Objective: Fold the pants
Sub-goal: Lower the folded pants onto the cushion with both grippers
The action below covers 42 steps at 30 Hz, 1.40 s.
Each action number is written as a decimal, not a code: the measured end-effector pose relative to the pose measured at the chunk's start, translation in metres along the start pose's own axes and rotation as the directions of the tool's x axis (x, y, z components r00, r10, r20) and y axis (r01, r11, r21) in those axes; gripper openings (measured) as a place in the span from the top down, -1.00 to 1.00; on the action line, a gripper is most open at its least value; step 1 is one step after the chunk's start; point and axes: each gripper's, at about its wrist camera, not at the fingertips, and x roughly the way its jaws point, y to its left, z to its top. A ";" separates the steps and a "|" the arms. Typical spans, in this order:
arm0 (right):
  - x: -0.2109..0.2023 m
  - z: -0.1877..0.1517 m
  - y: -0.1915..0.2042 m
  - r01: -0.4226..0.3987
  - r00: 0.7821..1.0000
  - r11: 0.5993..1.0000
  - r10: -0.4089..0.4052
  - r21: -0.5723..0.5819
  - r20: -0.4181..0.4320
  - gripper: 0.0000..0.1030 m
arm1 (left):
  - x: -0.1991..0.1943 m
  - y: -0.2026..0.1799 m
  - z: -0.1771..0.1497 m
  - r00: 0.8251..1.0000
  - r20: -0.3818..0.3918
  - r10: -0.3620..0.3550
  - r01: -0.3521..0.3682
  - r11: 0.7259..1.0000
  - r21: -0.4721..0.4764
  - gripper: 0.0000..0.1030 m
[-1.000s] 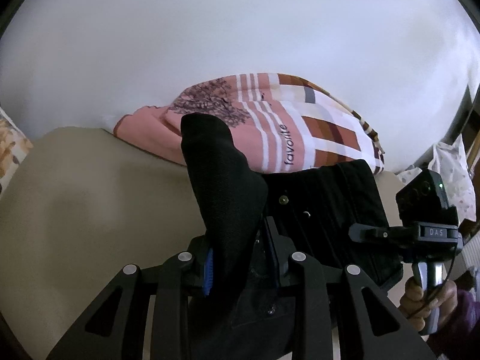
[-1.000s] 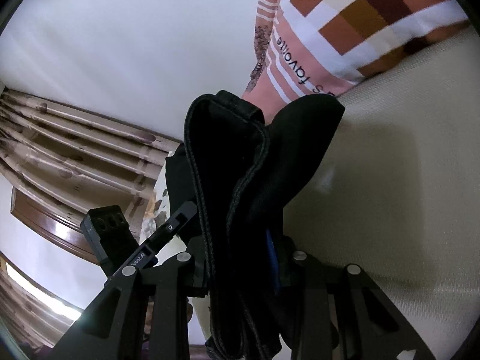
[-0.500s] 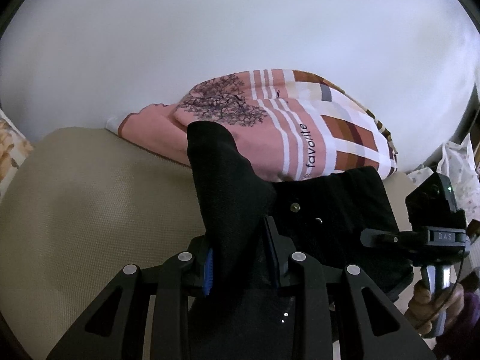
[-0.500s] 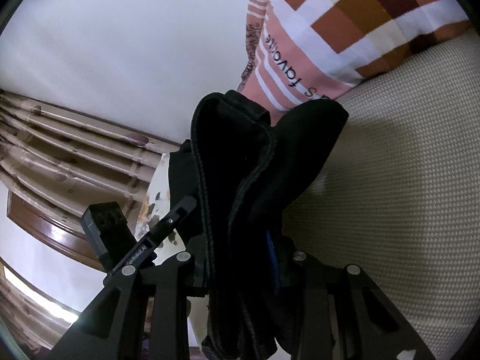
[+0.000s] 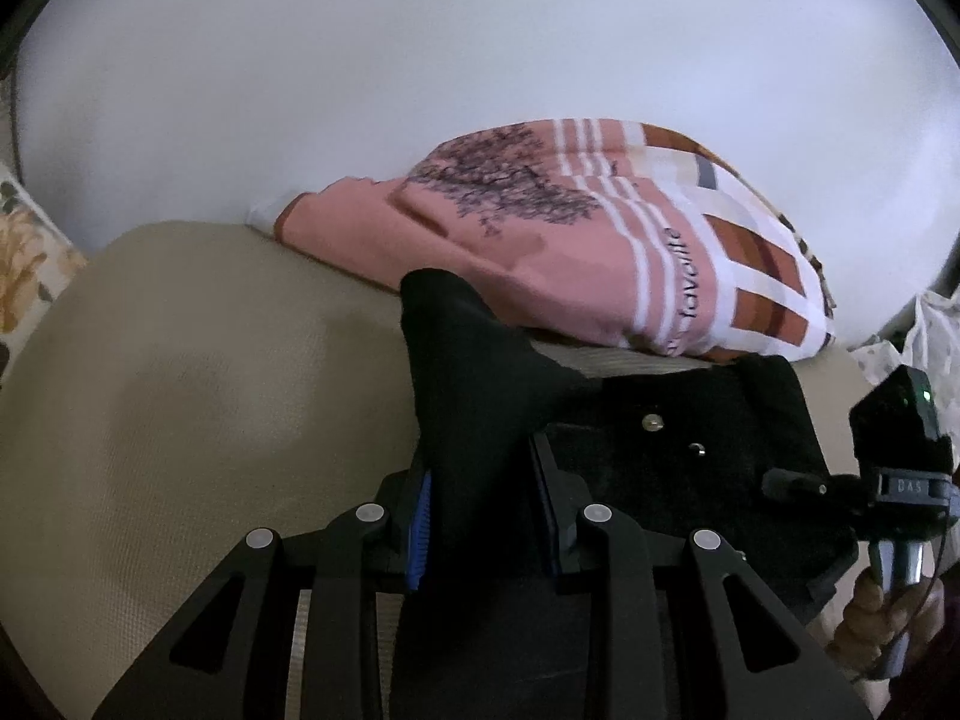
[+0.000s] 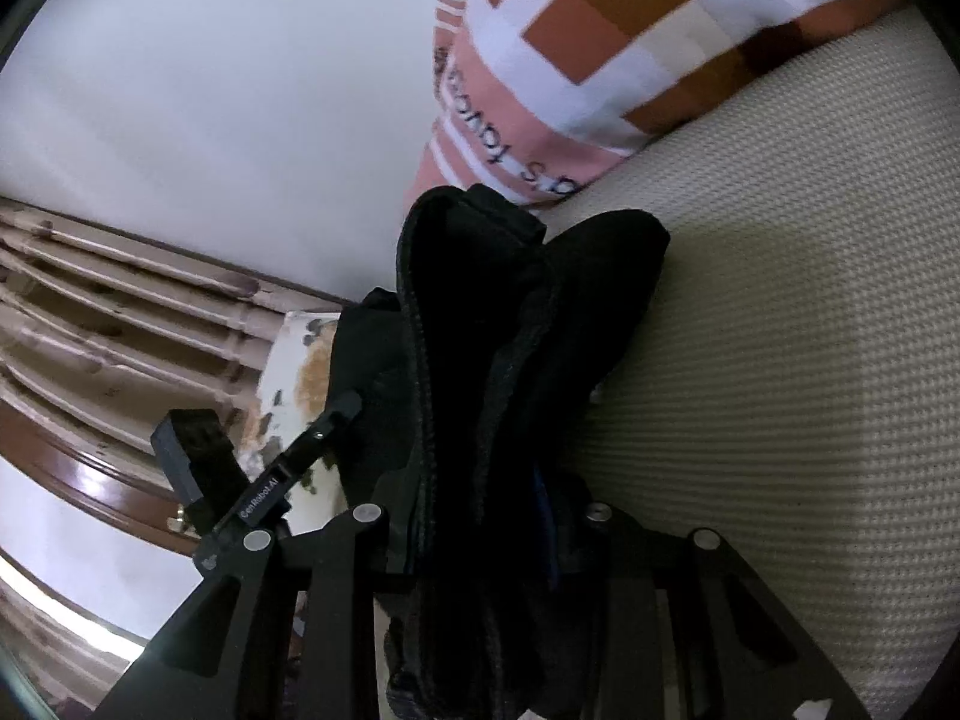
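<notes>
The black pants (image 5: pixel 690 450) lie across a beige mattress (image 5: pixel 180 420), with metal buttons showing near the waistband. My left gripper (image 5: pixel 483 510) is shut on a raised corner of the pants, which stands up between its jaws. My right gripper (image 6: pixel 486 516) is shut on a thick bunch of the same pants (image 6: pixel 510 330), with the stitched waistband edge sticking up. The right gripper also shows at the right edge of the left wrist view (image 5: pixel 798 483). The left gripper shows in the right wrist view (image 6: pixel 336 414), gripping the pants' far end.
A pink, white and brown checked pillow (image 5: pixel 600 246) lies just behind the pants against the white wall (image 5: pixel 420 60). It also shows in the right wrist view (image 6: pixel 600 60). A floral cloth (image 5: pixel 24 252) is at the left edge. A wooden frame (image 6: pixel 90 330) stands beyond the bed.
Both grippers have lowered and shifted with the pants held. The pillow now sits higher and further right in the left view, and a strip of mattress shows between it and the pants.
</notes>
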 end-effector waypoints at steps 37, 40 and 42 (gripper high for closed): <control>0.019 -0.046 0.067 0.510 0.848 0.804 -0.413 -0.304 0.332 -0.63 | 0.014 0.030 -0.033 0.985 0.049 0.164 -0.158 0.981 -0.112 -0.65; 0.010 -0.049 0.069 0.508 0.841 0.806 -0.389 -0.303 0.376 -0.75 | 0.009 0.020 -0.034 0.972 0.083 0.222 -0.216 0.974 -0.074 -0.65; 0.008 -0.049 0.069 0.510 0.838 0.807 -0.390 -0.297 0.381 -0.75 | 0.006 0.012 -0.036 0.959 0.110 0.262 -0.259 0.965 -0.039 -0.65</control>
